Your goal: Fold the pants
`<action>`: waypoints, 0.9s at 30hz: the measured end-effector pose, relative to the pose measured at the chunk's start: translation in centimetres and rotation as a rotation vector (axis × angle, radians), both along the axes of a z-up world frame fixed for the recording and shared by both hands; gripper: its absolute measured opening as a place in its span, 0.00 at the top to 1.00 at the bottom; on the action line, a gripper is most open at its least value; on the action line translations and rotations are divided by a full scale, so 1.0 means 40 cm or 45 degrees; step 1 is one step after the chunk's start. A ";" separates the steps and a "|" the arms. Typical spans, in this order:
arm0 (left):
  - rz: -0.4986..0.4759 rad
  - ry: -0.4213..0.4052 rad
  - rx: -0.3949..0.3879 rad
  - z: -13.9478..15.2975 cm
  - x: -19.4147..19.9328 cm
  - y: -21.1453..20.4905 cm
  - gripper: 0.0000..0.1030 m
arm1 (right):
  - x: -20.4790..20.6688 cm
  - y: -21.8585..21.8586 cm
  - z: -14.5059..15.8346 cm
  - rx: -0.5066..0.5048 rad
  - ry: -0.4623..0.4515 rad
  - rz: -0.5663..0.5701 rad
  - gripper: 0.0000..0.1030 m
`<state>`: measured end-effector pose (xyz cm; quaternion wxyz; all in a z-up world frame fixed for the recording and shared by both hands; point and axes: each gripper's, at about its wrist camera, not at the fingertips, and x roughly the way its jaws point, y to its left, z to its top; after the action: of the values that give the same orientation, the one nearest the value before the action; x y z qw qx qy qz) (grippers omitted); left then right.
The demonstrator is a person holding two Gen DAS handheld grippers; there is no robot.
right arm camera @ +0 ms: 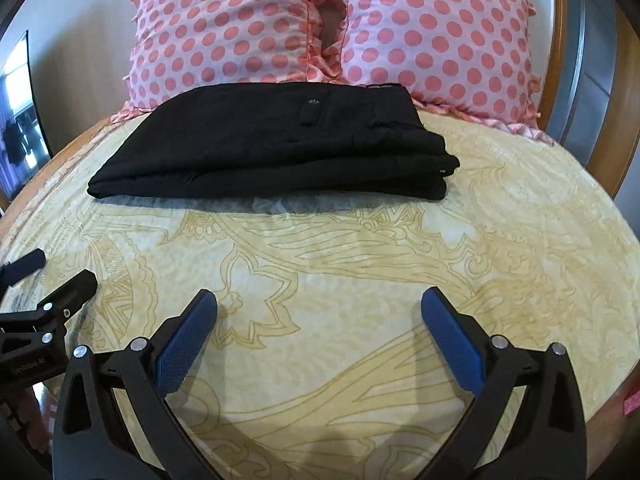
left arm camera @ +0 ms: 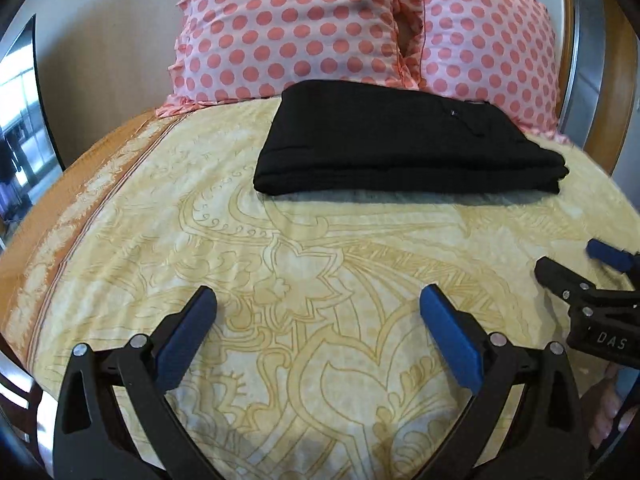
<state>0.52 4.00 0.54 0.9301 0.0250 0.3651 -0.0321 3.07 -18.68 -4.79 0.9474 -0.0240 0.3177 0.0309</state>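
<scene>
Behind the pants (right arm camera: 276, 140), pillows' (right arm camera: 436, 40) bases hidden.

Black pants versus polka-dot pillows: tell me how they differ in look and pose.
1. The black pants are plain and dark; the polka-dot pillows are pale pink with coral dots and ruffled edges.
2. The pants lie flat, folded into a layered stack on the yellow bedspread; the pillows stand propped up behind them at the head of the bed.
3. The pants are thin and flat; the pillows are puffy.
Both rest on the bed, untouched by either gripper.
</scene>
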 end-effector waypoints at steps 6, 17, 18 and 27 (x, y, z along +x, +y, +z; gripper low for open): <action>-0.018 -0.026 -0.010 -0.006 -0.003 -0.002 0.02 | -0.005 0.003 -0.006 -0.005 -0.024 0.004 0.01; -0.018 -0.031 -0.010 -0.006 -0.006 -0.001 0.02 | -0.005 0.002 -0.005 -0.005 -0.019 0.001 0.01; -0.018 -0.032 -0.010 -0.005 -0.005 -0.001 0.02 | -0.005 0.002 -0.005 -0.005 -0.019 0.001 0.01; -0.018 -0.033 -0.010 -0.007 -0.006 -0.002 0.02 | -0.005 0.001 -0.005 -0.005 -0.019 0.002 0.01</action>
<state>0.28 3.94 0.27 0.9345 0.0244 0.3528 -0.0399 2.86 -18.62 -5.00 0.9496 -0.0264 0.3107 0.0308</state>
